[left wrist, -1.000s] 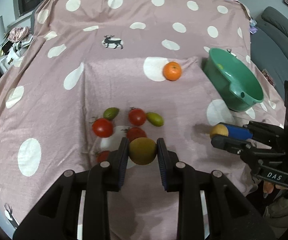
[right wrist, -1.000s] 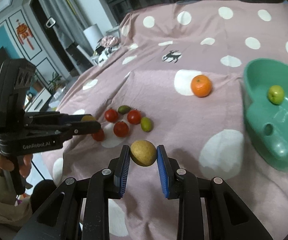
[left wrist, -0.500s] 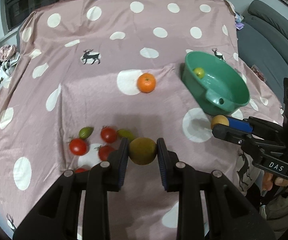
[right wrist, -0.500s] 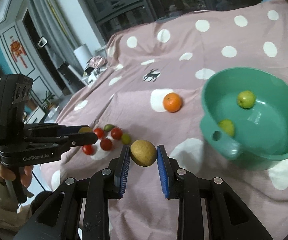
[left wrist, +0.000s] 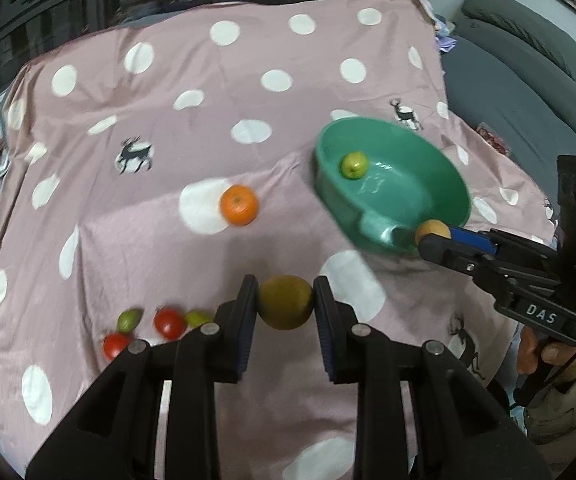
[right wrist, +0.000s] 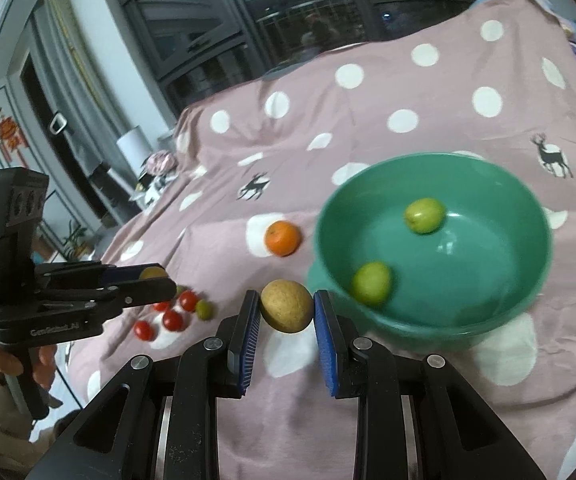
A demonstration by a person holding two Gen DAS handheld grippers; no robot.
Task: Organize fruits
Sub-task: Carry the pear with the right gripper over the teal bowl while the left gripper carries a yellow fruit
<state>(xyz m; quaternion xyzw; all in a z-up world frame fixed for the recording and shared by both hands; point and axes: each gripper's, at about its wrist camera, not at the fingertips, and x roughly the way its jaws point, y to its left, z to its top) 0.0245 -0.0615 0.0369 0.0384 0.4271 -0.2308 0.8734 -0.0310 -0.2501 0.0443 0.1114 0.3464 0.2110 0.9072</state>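
two brown fruits riding toward the green bowl

the left tongs [left wrist: 285, 304] are clamped on a brownish-green round fruit [left wrist: 285, 302], pads pressing it on both sides, and the right tongs [right wrist: 286, 307] grip a tan, speckled round fruit [right wrist: 286, 306] in the same way. both fruits are off the cloth and carried in the air.

what has changed over the last second: both pairs of tongs have swung away from the small pile and toward the green bowl [right wrist: 484, 326]. a second ago the bowl sat off at the edge of each view; now, for the right tongs, its near rim lies just ahead and to the right of the held fruit, and two green fruits [right wrist: 424, 215] show inside it (the second one [right wrist: 372, 282] lies close to the near wall). for the left tongs the bowl is farther ahead and to the right, with the right tongs' tip near its spout.

the grip on each fruit has not altered during the carry. judging by this, the drop into the bowl comes next, the right fruit likely first.

farther out, an orange [left wrist: 239, 210] lies ahead of the left tongs on the spotted cloth [left wrist: 167, 240], and the red tomatoes [left wrist: 169, 323] and small green fruits wait behind to the left, still unsorted.
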